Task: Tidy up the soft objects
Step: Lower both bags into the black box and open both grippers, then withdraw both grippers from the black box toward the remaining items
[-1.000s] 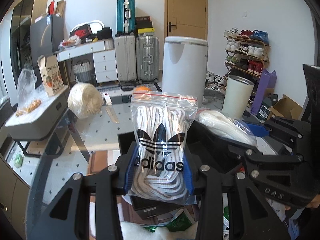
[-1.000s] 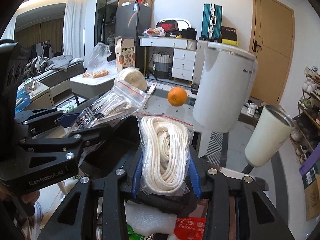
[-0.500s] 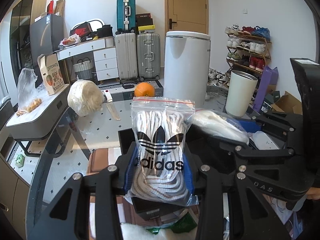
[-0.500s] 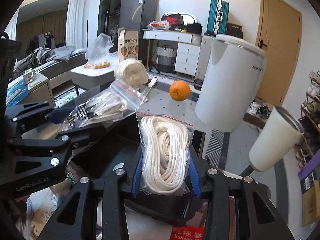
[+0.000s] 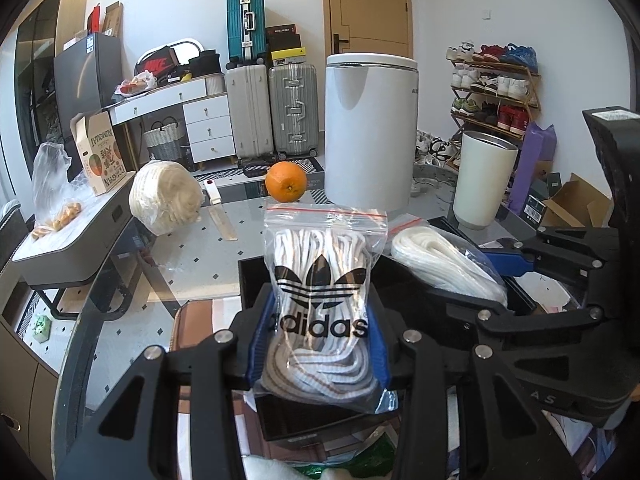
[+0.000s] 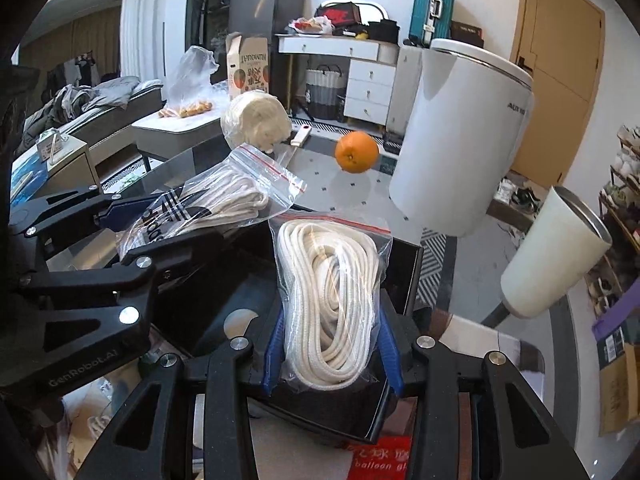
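A clear zip bag of white laces with a black adidas logo [image 5: 320,280] stands upright between the blue pads of my left gripper [image 5: 318,320]. The pads still touch the bag, and the jaws are opening slightly. My right gripper [image 6: 332,344] is shut on a second zip bag of coiled white rope [image 6: 332,280]. Both bags hang over an open black box [image 6: 224,280] at the table's near edge. In the right wrist view the adidas bag [image 6: 208,204] and the left gripper [image 6: 120,220] sit to the left. In the left wrist view the rope bag [image 5: 440,260] lies to the right.
On the glass table [image 5: 192,264] beyond the box are a white ball of yarn [image 5: 166,196], a knife [image 5: 218,208], an orange [image 5: 285,181], a tall white bin [image 5: 370,128] and a white tumbler [image 5: 482,180]. Packets and foam lie under the grippers.
The right gripper with its rope bag has eased down and across, closer over the black box. The left gripper has barely shifted. Both bags remain between the pads.
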`<state>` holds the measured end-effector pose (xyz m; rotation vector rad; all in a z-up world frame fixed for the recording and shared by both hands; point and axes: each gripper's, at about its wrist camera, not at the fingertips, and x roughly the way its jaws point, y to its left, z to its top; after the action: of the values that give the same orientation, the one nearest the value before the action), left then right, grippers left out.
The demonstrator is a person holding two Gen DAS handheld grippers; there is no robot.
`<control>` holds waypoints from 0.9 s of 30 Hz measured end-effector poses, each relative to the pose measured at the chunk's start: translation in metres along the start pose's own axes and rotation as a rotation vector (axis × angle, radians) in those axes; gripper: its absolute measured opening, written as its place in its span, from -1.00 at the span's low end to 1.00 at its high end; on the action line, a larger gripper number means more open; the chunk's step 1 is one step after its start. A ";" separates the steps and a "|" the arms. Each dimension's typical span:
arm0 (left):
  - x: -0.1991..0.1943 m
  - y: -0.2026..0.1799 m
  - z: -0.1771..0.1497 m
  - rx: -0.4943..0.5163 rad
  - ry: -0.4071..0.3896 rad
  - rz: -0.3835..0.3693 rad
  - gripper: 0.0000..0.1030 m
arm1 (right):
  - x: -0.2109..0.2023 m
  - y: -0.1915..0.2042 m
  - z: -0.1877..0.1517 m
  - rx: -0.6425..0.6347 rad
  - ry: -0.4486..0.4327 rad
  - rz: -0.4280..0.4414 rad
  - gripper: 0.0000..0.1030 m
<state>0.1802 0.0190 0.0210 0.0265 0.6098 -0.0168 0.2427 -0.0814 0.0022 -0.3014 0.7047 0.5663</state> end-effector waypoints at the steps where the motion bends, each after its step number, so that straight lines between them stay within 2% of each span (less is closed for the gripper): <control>1: -0.001 0.000 -0.001 0.003 -0.001 -0.001 -0.18 | -0.001 0.001 0.000 0.012 0.009 -0.006 -0.21; 4: -0.001 -0.001 -0.002 0.007 -0.002 -0.002 -0.18 | -0.006 0.003 -0.002 0.033 0.023 0.010 -0.13; 6: -0.002 -0.001 -0.002 0.006 -0.001 -0.007 -0.17 | -0.007 0.003 -0.003 0.027 0.022 0.018 -0.01; 9: -0.004 -0.002 -0.002 0.010 -0.001 -0.012 -0.11 | -0.018 0.006 -0.004 -0.011 -0.042 0.002 0.10; 11: -0.007 0.001 -0.002 -0.007 -0.009 -0.016 0.04 | -0.026 0.006 -0.004 -0.029 -0.073 -0.021 0.23; 12: -0.009 0.002 -0.003 -0.015 -0.009 -0.014 0.20 | -0.029 0.006 -0.004 -0.033 -0.084 -0.029 0.28; 15: -0.016 0.006 -0.005 -0.028 -0.017 -0.025 0.34 | -0.035 0.002 -0.005 -0.024 -0.095 -0.015 0.54; 19: -0.027 0.011 -0.010 -0.051 -0.033 0.002 0.81 | -0.047 0.002 -0.008 -0.027 -0.114 -0.006 0.70; 21: -0.034 0.015 -0.013 -0.070 -0.046 -0.005 0.94 | -0.052 0.001 -0.011 -0.022 -0.122 -0.001 0.78; 24: -0.044 0.018 -0.017 -0.070 -0.060 -0.010 1.00 | -0.062 0.001 -0.014 -0.007 -0.140 -0.002 0.93; 27: -0.051 0.016 -0.021 -0.057 -0.057 -0.003 1.00 | -0.071 0.001 -0.019 0.017 -0.162 -0.006 0.98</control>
<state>0.1266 0.0365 0.0339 -0.0301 0.5533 -0.0035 0.1884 -0.1167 0.0368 -0.2384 0.5519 0.5721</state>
